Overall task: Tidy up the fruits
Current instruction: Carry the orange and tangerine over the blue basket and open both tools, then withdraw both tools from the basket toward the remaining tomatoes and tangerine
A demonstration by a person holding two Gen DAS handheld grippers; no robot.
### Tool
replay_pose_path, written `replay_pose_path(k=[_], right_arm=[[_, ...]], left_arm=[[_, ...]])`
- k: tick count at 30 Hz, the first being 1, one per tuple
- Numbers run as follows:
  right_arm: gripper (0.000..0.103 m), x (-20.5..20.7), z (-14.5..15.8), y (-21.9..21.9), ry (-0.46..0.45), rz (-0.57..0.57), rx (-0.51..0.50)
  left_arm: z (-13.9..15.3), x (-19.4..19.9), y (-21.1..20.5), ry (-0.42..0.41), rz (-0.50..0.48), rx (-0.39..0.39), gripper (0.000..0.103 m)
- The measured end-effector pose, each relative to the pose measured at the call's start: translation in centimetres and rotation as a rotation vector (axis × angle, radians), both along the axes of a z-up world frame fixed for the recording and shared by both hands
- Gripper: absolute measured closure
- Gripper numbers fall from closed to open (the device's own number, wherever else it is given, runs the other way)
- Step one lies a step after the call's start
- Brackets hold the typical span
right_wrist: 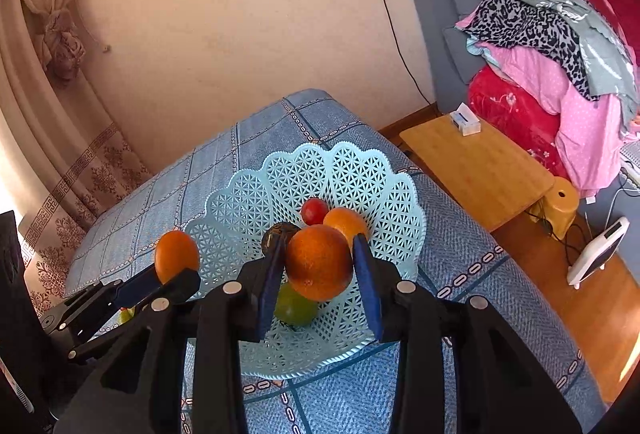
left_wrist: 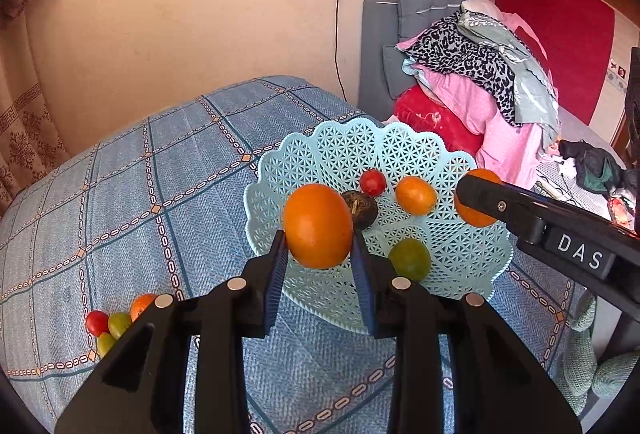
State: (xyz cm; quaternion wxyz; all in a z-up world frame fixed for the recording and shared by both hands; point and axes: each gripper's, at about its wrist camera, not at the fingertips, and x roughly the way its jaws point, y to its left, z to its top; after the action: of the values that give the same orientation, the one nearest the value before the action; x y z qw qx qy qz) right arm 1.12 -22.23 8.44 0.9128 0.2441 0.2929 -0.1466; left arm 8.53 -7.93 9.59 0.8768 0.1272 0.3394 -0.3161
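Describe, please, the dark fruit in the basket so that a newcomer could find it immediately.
Find the pale blue lattice basket on the blue checked tablecloth. Near its centre lies the dark fruit, beside a small red tomato. It is the only brownish-black piece there; the rest are orange, red or green.

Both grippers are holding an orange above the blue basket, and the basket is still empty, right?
Not empty. The left wrist view shows the basket already holding a red tomato, a small orange, a dark fruit and a green fruit. The left gripper and right gripper each grip an orange over it.
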Motion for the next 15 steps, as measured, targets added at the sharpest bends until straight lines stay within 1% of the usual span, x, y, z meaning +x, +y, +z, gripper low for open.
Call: replay_pose_path(k=[2, 3, 4, 5, 6, 7, 15], right_arm=[[0.067, -0.1, 0.1, 0.0, -0.007, -0.003, -0.001], [0.064, -0.2, 0.2, -0.1, -0.013, -0.004, 0.002], [0.06, -0.3, 0.2, -0.1, -0.016, -0.007, 0.003], [0.06, -0.3, 0.3, -0.1, -0.018, -0.01, 0.0], [0.06, -0.4, 0.4, -0.1, -0.02, -0.011, -0.003], [0.06, -0.4, 0.4, 0.0, -0.023, -0.01, -0.003], [0.06, -0.6, 0.7, 0.3, -0.035, 0.0, -0.006]], left_arm=[[-0.1, 0.0, -0.1, 0.004, -0.002, 0.002, 0.069], [-0.2, 0.1, -0.1, 0.012, -0.003, 0.001, 0.061], [-0.3, 0.1, 0.1, 0.012, 0.005, -0.001, 0.051], [-0.2, 0.2, 0.3, 0.001, 0.017, -0.01, 0.034], [-0.1, 0.2, 0.5, -0.015, 0.027, -0.018, 0.032], [0.0, 0.2, 0.7, -0.022, 0.031, -0.021, 0.032], [0.7, 0.7, 2.3, -0.014, 0.067, -0.051, 0.032]])
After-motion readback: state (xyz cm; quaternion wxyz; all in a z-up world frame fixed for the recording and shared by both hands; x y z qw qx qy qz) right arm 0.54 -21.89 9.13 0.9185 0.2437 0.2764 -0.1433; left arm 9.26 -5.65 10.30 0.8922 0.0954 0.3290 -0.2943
